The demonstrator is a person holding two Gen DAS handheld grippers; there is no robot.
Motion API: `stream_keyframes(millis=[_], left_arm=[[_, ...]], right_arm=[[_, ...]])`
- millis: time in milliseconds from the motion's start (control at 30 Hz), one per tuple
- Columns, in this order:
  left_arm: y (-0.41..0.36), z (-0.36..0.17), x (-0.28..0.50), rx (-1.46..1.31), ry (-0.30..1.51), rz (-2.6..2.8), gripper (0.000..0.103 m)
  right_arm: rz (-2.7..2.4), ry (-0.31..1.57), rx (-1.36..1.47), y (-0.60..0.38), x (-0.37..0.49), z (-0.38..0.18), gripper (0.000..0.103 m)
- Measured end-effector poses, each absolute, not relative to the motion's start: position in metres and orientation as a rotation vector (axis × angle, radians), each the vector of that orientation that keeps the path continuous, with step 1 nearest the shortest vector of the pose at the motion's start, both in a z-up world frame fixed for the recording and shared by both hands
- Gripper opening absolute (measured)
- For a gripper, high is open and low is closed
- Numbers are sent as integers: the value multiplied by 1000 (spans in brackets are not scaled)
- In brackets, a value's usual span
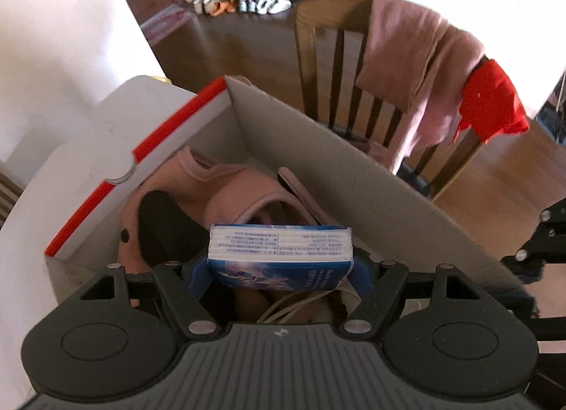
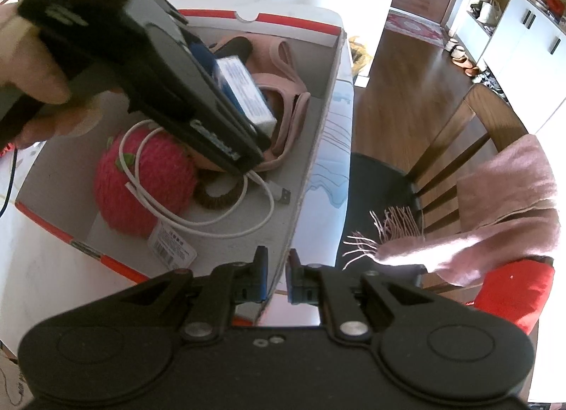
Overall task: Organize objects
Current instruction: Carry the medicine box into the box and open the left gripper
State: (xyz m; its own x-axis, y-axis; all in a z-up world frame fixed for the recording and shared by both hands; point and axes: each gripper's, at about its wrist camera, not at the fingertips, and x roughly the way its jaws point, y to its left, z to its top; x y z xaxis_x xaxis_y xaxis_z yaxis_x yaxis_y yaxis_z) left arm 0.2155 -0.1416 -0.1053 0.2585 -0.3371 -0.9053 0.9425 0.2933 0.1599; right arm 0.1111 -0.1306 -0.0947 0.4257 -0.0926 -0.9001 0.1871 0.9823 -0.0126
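Black grippers (image 2: 276, 277), blue pads (image 2: 261, 274), silver screws, grey ribbed housing.

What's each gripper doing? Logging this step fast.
Left gripper: closed on the blue-and-white packet.
Right gripper: closed on the box wall.

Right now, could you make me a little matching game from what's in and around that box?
Things:
1. blue-and-white carton
2. pink yarn ball
3. pink scarf
4. right gripper

Places or states:
A. draped over a chair back
B. clamped on the cardboard box wall
C. held in the left gripper
D. lying in the box under a white cable

Pairs: 1-C, 2-D, 3-A, 4-B
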Motion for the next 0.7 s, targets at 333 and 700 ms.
stream_keyframes(millis=[333,700], left_arm=[[-148,-116,218,854,898,-1020,77],[-122,-96,218,766,868,-1039,83]], right_arm=[[-177,1118,100,-131,111,-95,9],[-178,1118,101,-131,110,-94,9]])
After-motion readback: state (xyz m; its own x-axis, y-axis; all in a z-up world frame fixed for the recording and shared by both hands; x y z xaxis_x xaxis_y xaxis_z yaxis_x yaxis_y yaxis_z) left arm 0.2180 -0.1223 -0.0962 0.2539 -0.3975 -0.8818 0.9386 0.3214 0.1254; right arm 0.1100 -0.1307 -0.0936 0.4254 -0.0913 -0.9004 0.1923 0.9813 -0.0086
